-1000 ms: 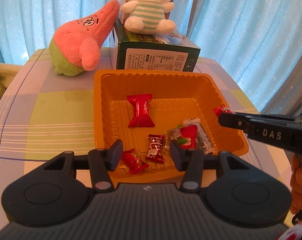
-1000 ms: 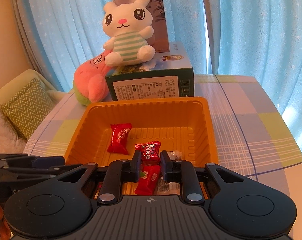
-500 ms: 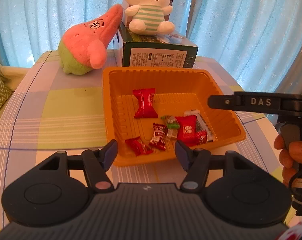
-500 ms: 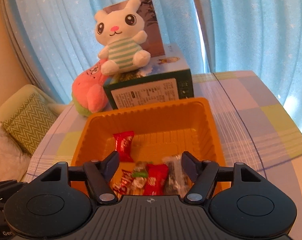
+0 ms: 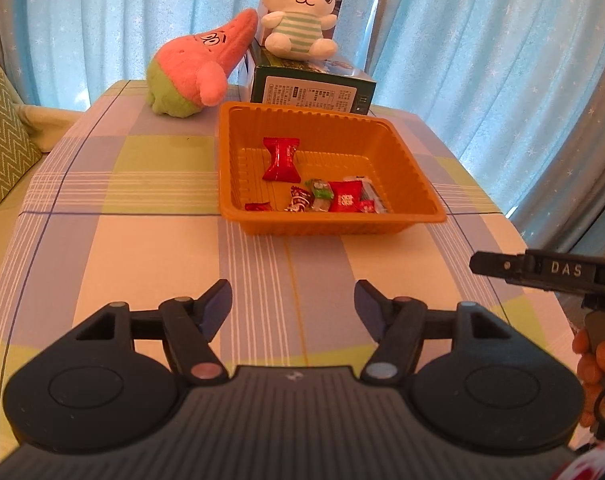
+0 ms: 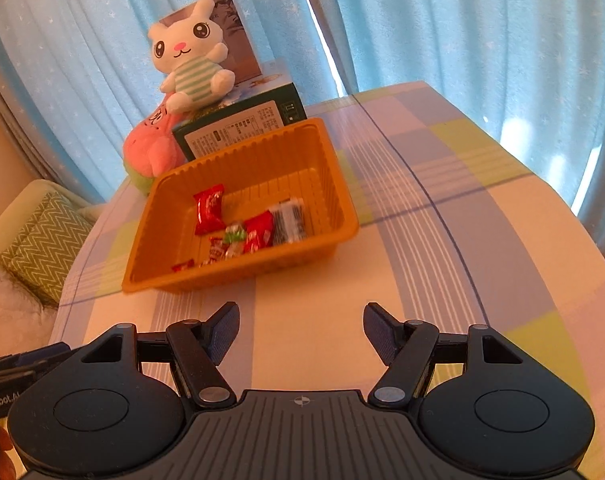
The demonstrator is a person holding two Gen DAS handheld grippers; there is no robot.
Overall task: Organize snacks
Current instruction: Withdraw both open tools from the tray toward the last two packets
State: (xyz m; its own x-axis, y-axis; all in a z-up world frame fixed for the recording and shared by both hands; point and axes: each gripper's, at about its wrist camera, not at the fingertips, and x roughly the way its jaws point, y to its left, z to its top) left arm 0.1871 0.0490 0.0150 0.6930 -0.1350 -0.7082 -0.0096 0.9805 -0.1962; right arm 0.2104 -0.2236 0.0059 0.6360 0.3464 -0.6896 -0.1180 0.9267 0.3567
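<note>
Right wrist: candy (image 6: 258, 232) dropped, tray (image 6: 338, 184) farther.

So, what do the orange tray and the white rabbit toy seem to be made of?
The orange tray looks like thin moulded plastic with a slight sheen: its walls and floor are ribbed and the rim is a thin lip. The white rabbit toy seems soft plush fabric, matte and fuzzy, probably stuffed: its limbs are rounded and its face looks stitched on.

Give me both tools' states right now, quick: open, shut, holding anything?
Left tool: jaws opening, nothing between them, bare tablecloth beneath.
Right tool: open, empty, short of the orange tray.
</note>
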